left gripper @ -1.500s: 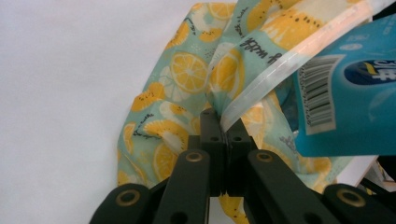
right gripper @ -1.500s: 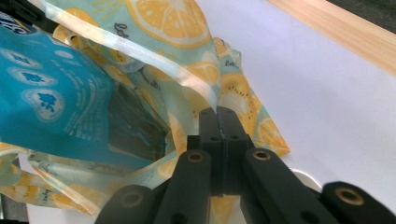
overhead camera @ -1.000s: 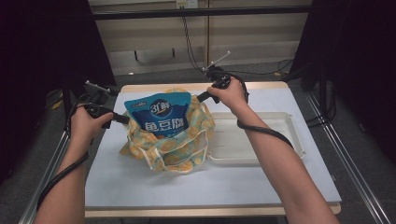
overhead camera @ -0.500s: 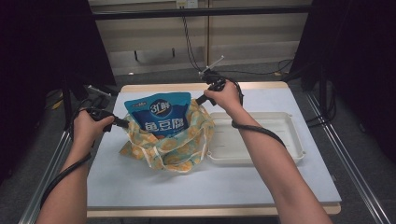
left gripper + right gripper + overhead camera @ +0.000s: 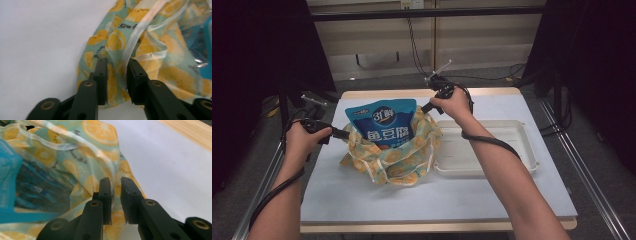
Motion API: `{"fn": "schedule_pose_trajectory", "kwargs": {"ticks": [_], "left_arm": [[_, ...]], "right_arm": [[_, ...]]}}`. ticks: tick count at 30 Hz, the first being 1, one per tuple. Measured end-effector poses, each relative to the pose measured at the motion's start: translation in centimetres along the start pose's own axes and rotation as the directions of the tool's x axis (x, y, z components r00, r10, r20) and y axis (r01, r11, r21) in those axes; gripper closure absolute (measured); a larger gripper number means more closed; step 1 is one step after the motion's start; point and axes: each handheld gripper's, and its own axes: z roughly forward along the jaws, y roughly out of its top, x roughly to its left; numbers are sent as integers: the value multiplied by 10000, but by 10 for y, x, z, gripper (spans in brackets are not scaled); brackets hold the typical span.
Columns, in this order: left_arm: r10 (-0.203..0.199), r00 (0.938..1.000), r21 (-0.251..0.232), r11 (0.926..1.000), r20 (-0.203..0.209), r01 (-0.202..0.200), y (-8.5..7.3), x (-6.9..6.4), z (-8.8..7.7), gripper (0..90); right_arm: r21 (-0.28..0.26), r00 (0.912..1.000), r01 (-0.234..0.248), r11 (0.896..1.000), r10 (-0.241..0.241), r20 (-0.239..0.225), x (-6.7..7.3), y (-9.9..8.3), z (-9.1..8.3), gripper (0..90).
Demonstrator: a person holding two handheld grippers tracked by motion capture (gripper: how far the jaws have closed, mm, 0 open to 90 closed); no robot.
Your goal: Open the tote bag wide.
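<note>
A lemon-print cloth bag point(image 5: 394, 160) stands on the table with a blue snack pouch point(image 5: 384, 122) upright inside it. My left gripper point(image 5: 348, 134) is at the bag's left rim and my right gripper point(image 5: 426, 108) at its far right rim. In the left gripper view my left gripper point(image 5: 117, 65) has a gap between its jaws, and the bag's cloth point(image 5: 155, 72) and pale trim run loosely through it. My right gripper point(image 5: 115, 183) shows a narrower gap over the bag's cloth point(image 5: 100, 135), beside the pouch point(image 5: 30, 185). Both pairs of jaws have just been opening.
A shallow cream tray point(image 5: 512, 145) lies on the table to the right of the bag, under my right forearm. The pale blue table top point(image 5: 362, 200) has a wooden edge at the front and back. Cables trail from both grippers.
Both hands stay at the bag's rim, nearly still. The bag and the pouch keep their place on the table.
</note>
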Motion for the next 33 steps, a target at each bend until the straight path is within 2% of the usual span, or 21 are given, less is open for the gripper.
{"fn": "schedule_pose_trajectory", "kwargs": {"ticks": [3,4,5,6,8,9,10,11,13,17,21,23,26,27,28,29,30,31,32,33], "left_arm": [[-39,10000,-327,9995,27,40,-1,-4,-6,662],[141,9999,-303,9994,-25,-142,-1,-5,-8,662],[54,10000,-325,9995,1,-54,-1,-7,-9,651],[209,9998,-348,9992,-75,-212,-1,-8,-10,627],[130,9999,-593,9981,-105,-136,-1,-13,-11,549],[288,9995,-581,9979,-122,-294,0,-13,-12,529],[276,9995,-636,9976,-153,-286,0,-15,-12,523],[351,9989,-655,9972,-296,-370,1,-16,-13,493],[425,9986,-745,9962,-318,-447,1,-19,-14,426],[557,9975,-927,9939,-427,-595,3,-23,-14,410],[525,9980,-916,9942,-353,-556,4,-23,-11,480],[531,9981,-1088,9925,-313,-562,5,-23,-9,533],[567,9980,-1066,9925,-266,-592,7,-22,-7,638],[715,9970,-894,9933,-297,-739,7,-21,-7,667],[591,9977,-932,9937,-344,-621,8,-22,-6,705],[635,9974,-797,9946,-349,-661,9,-22,-7,757],[454,9986,-797,9957,-254,-473,9,-22,-6,789],[619,9974,-681,9956,-366,-643,10,-21,-5,824],[370,9989,-704,9968,-288,-390,10,-22,-3,873],[335,9989,-692,9970,-332,-358,11,-20,-3,893]], "right_arm": [[-57,10000,48,10000,-48,-4,5,-2,-6,776],[-135,10000,32,9999,-32,-9,6,-3,-7,773],[-127,9999,116,9999,-117,-53,6,-4,-9,768],[-129,10000,62,9999,-63,-52,8,-5,-10,759],[-104,10000,26,9999,-27,-82,10,-7,-13,741],[-119,9999,138,9998,-138,-40,11,-8,-14,721],[-148,10000,97,9998,-97,16,12,-8,-15,715],[-165,9999,111,9998,-111,-21,13,-9,-17,712],[-258,9999,114,9996,-114,-12,14,-9,-19,687],[-186,9997,252,9995,-252,6,18,-11,-23,672],[-124,9995,306,9995,-307,-73,18,-14,-23,670],[-27,9994,342,9994,-342,-63,19,-16,-20,675],[-1,9994,318,9995,-318,-102,18,-18,-16,733],[-27,9994,283,9996,-284,-197,18,-18,-16,764],[-42,9992,280,9996,-281,-268,16,-18,-15,791],[5,9994,244,9997,-244,-253,16,-18,-14,813],[-6,9994,244,9997,-244,-260,16,-17,-14,838],[-13,9991,318,9995,-318,-294,14,-17,-13,851],[-27,9992,233,9997,-233,-329,13,-17,-13,861],[-18,9993,208,9998,-208,-306,12,-16,-12,877]]}}
